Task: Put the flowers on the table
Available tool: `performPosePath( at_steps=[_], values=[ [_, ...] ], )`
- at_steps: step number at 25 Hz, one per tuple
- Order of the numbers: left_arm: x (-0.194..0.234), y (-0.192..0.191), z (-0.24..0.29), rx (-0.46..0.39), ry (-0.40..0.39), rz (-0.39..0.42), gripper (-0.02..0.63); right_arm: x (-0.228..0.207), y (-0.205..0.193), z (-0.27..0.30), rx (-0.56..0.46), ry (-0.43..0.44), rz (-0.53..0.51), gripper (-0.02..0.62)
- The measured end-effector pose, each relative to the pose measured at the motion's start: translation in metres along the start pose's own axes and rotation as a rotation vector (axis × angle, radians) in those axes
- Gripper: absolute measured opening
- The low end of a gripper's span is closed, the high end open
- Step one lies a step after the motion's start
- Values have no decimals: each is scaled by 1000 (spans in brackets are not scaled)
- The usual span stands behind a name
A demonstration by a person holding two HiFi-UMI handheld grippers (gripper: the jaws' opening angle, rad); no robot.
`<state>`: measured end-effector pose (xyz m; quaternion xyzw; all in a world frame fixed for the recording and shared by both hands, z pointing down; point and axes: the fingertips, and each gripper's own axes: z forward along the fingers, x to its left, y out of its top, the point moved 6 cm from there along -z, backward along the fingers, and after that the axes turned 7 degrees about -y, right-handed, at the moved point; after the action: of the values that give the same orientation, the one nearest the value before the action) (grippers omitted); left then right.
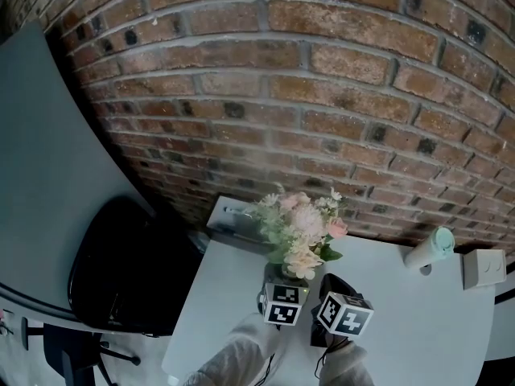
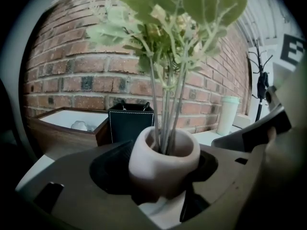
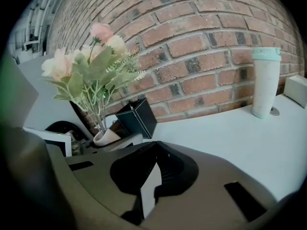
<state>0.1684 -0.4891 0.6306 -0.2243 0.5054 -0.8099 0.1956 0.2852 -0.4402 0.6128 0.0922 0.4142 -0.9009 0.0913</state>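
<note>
L gripper [image 2: 160,169] has its jaws clamped on the small pale vase [image 2: 165,150], low on the body. The flowers [image 1: 304,230] stand tall above it, over the near part of the white table [image 1: 402,328]. Can't tell if the base is touching the top yet. R gripper [image 3: 152,166] sits just beside it w/ jaws drawn together, nothing b/w them. Main risk as I see it: the bunch is top-heavy and the vase is rounded, so if the jaws let go before the base is flat on the table, it'll prob tip and roll. Same if it's let go at a tilt. Also tight quarters: the R gripper is close enough to catch stems or nudge the vase when either one pulls away. Behind are a black pen holder [image 2: 130,121] and a wooden tray [image 2: 67,123], so pushing too far fwd could bump those. The mint-lidded tumbler [image 1: 430,248] is well apart, no worry there.
</note>
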Motion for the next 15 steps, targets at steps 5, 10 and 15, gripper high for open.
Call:
performPosePath(
  at_steps=[5, 10, 15],
  values=[
    [0, -3, 0, 5, 3, -5, 268, -3, -2, -2, -1, -9, 14, 23],
    [0, 0, -4, -34, 19, -32, 268, -8, -4, -3, 4, -14, 17, 23],
    [-2, 4, -10, -45, 17, -59, 270, -8, -2, -4, 2, -22, 22, 23]
  ],
)
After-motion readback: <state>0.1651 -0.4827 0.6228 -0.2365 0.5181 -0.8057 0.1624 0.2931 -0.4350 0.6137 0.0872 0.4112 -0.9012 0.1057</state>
